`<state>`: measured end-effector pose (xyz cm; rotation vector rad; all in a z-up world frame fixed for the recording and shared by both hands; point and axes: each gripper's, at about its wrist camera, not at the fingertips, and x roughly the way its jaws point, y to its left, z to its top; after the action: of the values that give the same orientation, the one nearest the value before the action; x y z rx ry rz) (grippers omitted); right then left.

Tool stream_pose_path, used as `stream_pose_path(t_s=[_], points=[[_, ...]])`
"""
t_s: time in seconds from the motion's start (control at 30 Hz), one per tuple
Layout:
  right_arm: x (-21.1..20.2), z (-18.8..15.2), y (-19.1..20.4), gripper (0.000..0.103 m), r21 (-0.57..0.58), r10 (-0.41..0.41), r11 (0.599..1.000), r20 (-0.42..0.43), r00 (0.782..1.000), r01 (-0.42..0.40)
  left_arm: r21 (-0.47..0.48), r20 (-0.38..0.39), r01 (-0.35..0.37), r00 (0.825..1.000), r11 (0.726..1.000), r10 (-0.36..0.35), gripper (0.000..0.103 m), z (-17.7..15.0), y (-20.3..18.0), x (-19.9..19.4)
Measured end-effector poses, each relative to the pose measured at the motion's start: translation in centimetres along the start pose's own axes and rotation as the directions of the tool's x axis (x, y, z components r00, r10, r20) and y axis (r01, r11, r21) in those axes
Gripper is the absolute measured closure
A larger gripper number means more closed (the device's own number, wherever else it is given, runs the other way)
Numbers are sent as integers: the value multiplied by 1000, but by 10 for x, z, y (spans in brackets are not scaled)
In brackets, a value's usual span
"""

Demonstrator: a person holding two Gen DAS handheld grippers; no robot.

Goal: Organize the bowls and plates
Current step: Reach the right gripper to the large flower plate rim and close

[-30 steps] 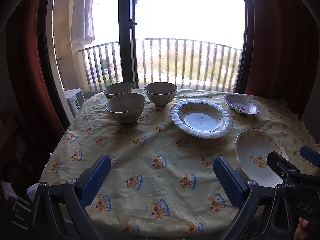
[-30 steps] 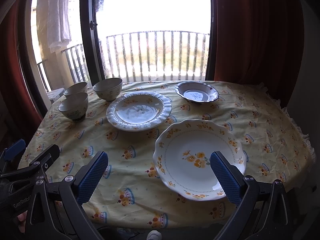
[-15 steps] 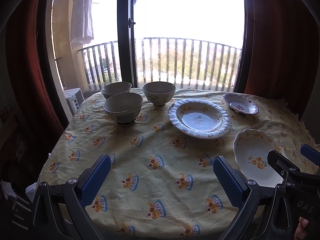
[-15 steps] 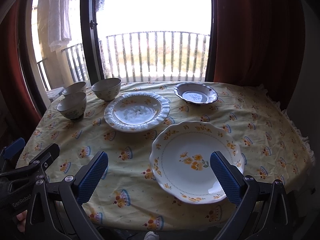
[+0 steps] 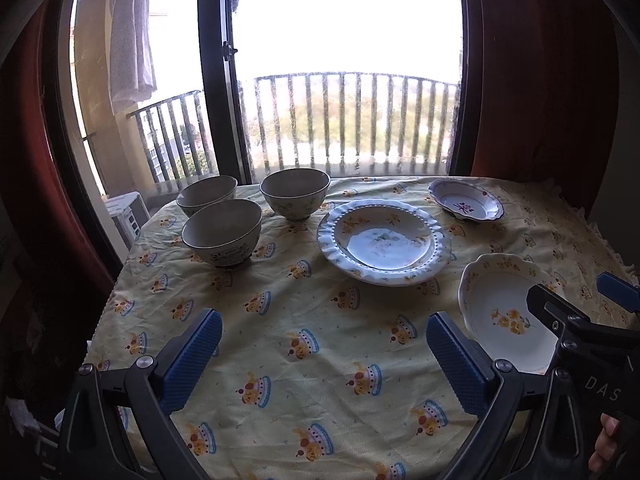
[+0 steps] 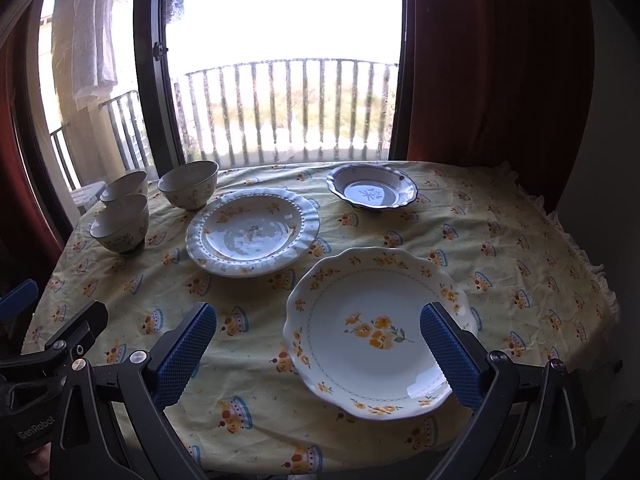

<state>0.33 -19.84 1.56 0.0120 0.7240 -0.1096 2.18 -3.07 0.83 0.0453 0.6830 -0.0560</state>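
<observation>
Three bowls stand at the table's far left: the nearest [image 5: 222, 233], one behind it [image 5: 207, 195] and one to the right [image 5: 295, 194]. A blue-rimmed ruffled plate [image 5: 384, 242] lies mid-table. A small dark-rimmed dish [image 5: 466, 205] lies far right. A white plate with yellow flowers [image 6: 376, 332] lies near the front right. My left gripper [image 5: 322, 354] is open and empty above the front cloth. My right gripper [image 6: 318, 350] is open and empty, its right pad over the flowered plate's near rim.
The round table wears a yellow cloth with crown prints [image 5: 280, 320]. A balcony door and railing [image 5: 352, 120] stand behind it, and a red curtain [image 5: 540, 80] hangs on the right. The right gripper also shows in the left wrist view [image 5: 576, 320].
Both views have drifted slightly up and back; the dishes sit a little lower and closer in frame. Both grippers stay open. No dish has moved.
</observation>
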Motion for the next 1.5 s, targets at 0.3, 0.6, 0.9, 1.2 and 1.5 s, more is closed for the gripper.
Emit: stream_pose_path(t_s=[0.3,0.6,0.9,1.2,1.5], points=[[16,16,-5,4,37,-89,995,-34,995,90,34,-40,146,989,989,-144,7,19,-16,29],[49,19,-48,5,84,-125,987,-130,984,137,31,-133,205,971,978,-200,9,23,-60,64],[95,28,-111,5,4,-64,998,-169,984,65,-56,-196,128,971,990,-136,14,24,-119,99],[152,14,-149,10,-56,33,997,-272,962,-50,-131,-339,23,938,991,-67,20,-1,-156,136],[180,-1,-158,25,-48,111,989,-370,922,-138,-113,-400,-57,916,992,7,33,-13,-177,153]])
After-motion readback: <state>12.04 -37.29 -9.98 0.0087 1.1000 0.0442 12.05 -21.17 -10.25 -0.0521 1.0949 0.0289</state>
